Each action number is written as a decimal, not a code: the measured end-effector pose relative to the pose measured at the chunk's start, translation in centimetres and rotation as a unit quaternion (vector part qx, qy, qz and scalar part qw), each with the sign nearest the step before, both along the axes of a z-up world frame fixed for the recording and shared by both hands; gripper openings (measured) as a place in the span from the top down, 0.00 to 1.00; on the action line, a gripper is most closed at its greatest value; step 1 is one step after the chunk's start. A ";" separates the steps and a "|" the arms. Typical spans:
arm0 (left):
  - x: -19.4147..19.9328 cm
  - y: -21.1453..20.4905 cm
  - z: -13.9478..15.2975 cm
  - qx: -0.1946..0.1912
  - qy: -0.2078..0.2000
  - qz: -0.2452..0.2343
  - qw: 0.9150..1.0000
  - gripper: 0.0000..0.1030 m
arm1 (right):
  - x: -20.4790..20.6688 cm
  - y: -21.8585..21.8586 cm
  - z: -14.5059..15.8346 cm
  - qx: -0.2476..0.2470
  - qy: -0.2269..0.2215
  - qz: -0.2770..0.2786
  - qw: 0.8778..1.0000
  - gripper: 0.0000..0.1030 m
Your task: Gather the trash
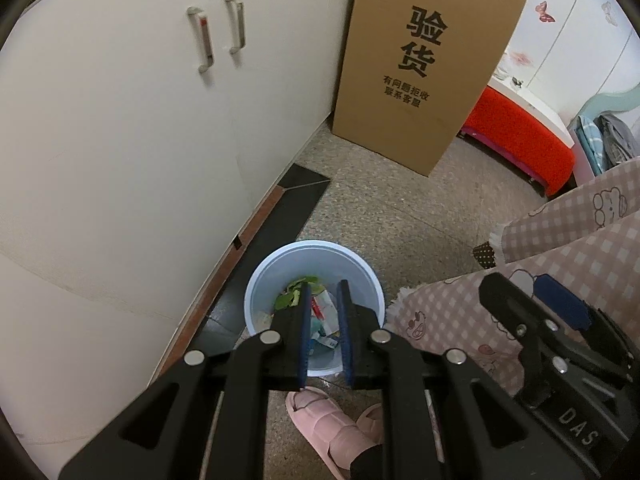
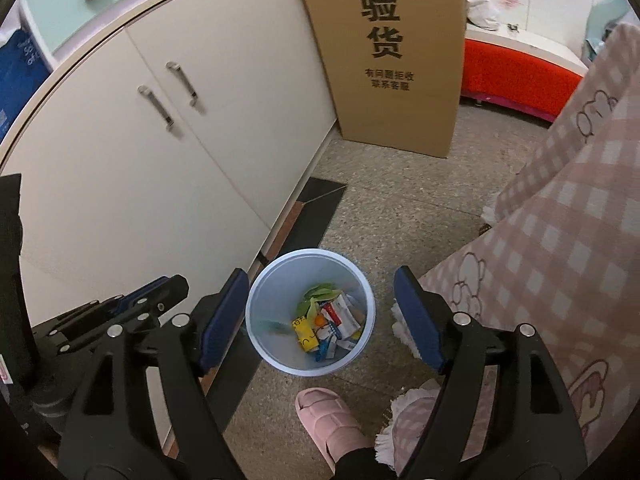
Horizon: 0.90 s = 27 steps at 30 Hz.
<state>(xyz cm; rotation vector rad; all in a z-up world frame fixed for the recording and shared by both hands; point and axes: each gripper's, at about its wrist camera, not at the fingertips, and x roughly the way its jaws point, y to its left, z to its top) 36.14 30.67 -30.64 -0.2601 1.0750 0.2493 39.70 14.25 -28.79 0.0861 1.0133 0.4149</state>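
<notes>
A big white cupboard [image 2: 168,152] with two silver handles [image 2: 166,94] stands on a speckled grey floor [image 2: 400,216]. A tall brown cardboard box [image 2: 392,52] stands just beside the cupboard. Behind the box is a low red seat [image 2: 516,76].

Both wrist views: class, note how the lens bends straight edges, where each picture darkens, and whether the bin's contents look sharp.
Left wrist view: the cabinet edge bows into a curve, the corners go black, and the bin contents are partly hidden by the left gripper. Right wrist view: same bowing and dark corners; the wrappers read fairly sharp under soft, even light, between the right gripper's open jaws.
</notes>
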 end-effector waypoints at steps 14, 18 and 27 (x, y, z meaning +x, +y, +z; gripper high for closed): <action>0.3 -0.2 -0.3 0.012 0.004 0.018 1.000 0.73 | -1.0 -0.6 1.1 -0.013 -0.012 0.007 1.000 0.28; -2.0 -0.1 1.3 0.031 -0.007 0.027 0.999 0.59 | -2.8 -0.3 3.4 -0.025 -0.039 0.025 0.999 0.28; -9.5 -2.2 10.8 0.083 -0.101 0.032 0.991 0.31 | -10.5 -2.8 12.2 -0.032 -0.131 0.034 0.990 0.27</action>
